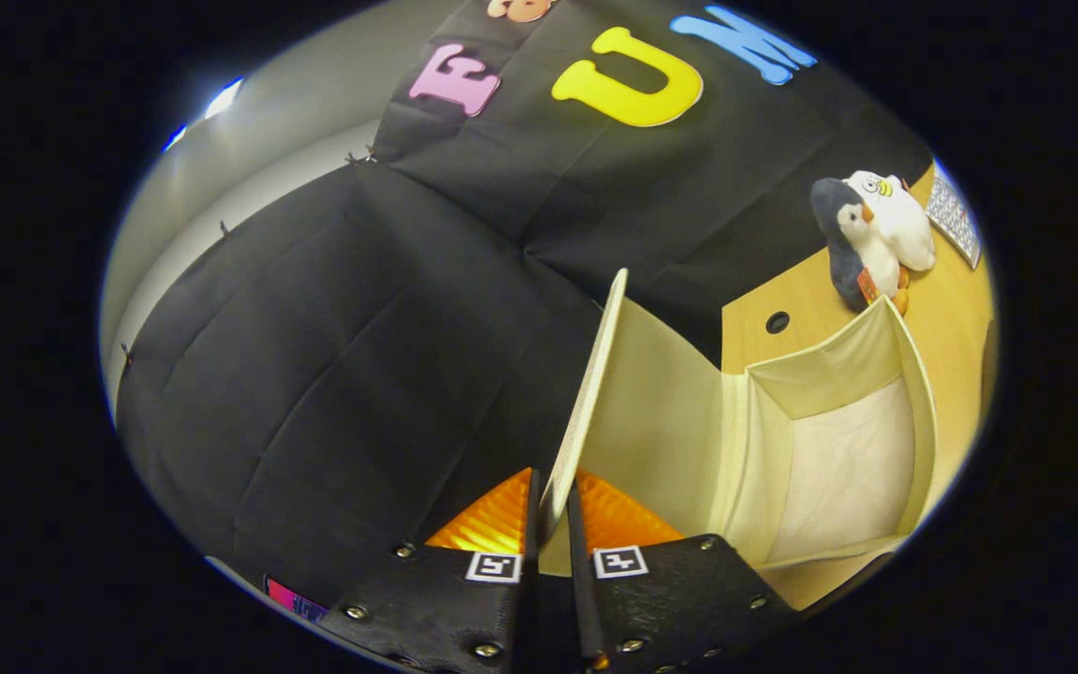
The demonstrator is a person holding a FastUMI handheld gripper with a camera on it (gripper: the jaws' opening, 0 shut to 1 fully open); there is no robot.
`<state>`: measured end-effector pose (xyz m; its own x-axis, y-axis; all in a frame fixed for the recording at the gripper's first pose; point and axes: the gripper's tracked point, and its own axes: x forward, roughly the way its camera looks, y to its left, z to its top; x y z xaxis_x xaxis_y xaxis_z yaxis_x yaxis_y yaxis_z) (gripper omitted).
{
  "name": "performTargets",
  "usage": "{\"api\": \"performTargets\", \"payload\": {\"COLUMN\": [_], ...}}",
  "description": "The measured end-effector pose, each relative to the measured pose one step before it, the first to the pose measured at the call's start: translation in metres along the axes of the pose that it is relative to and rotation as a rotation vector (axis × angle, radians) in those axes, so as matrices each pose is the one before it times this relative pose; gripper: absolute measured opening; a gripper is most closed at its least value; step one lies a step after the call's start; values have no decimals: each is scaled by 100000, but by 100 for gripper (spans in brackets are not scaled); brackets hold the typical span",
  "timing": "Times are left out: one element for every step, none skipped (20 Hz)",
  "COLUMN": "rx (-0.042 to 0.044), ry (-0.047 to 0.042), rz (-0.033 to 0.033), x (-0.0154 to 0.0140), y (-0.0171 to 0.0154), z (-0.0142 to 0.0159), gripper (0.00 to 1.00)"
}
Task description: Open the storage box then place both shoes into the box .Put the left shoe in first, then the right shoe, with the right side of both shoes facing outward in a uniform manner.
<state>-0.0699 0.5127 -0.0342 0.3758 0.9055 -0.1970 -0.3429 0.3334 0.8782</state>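
Over the wooden table (946, 309), hand-held gripper (550, 510) pinches box lid (588, 393).

a plush penguin (852, 245) sits on the wooden table (946, 309) beside a white plush toy (904, 220).

Black cloth wall (333, 356) faces you, stitched in panels, creased, seams meeting near middle. Beyond cloth's upper edge you see pale grey room wall (249, 159), lighter band running along it. Bright ceiling light (221, 96) glares at top of that wall. To one side, wooden desk top (946, 300), light tan, with round dark cable hole (778, 322). Plush penguin (862, 245) lies on desk near cloth. Patterned card (955, 213) lies at desk's far corner.
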Motion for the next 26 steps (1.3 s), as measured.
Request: {"api": "performTargets", "payload": {"rx": [-4057, -4393, -4477, -3875, -3022, -2171, -1924, -2103, -2096, -1288, -404, 391, 879, -532, -2342, -3882, -4791, -4659, -3839, -2638, -1428, -613, -186, -185, -222, -312], "ry": [1175, 1066, -39, -390, 13, -651, -917, -1358, -1105, -298, 245, 940, -139, -1832, -2385, -1657, -1275, -1460, -1087, -726, -248, 288, 300, -224, -83, -177], "rz": [-363, -1871, -2064, -946, -227, -110, -1242, -869, -191, -648, 537, 1421, 331, -597, -2356, -3325, -4748, -5264, -4885, -4626, -4035, -3101, -3036, -3072, -2885, -2809], "x": [-98, -570, 87, -271, -617, -516, -662, -670, -587, -253, 79, 163, -136, -419, -767, -816, -1016, -941, -918, -851, -652, -701, -637, -654, -561, -371], "y": [41, -349, 216, 43, -26, -158, -531, -561, -147, -223, 148, 257, 139, -241, -624, -1029, -1621, -1982, -1925, -2080, -2045, -1940, -1573, -1658, -1695, -1706], "z": [-535, -8, -362, 36, -262, 173, 291, 482, 466, 327, 196, 174, 110, 470, 557, 498, 91, 191, -27, -81, -369, -221, -208, -25, 45, -95], "gripper": [42, 70, 98, 97, 97, 97, 97, 97, 97, 97, 97, 97, 97, 97, 97, 97, 97, 97, 97, 97, 97, 97, 97, 97, 97, 97]}}
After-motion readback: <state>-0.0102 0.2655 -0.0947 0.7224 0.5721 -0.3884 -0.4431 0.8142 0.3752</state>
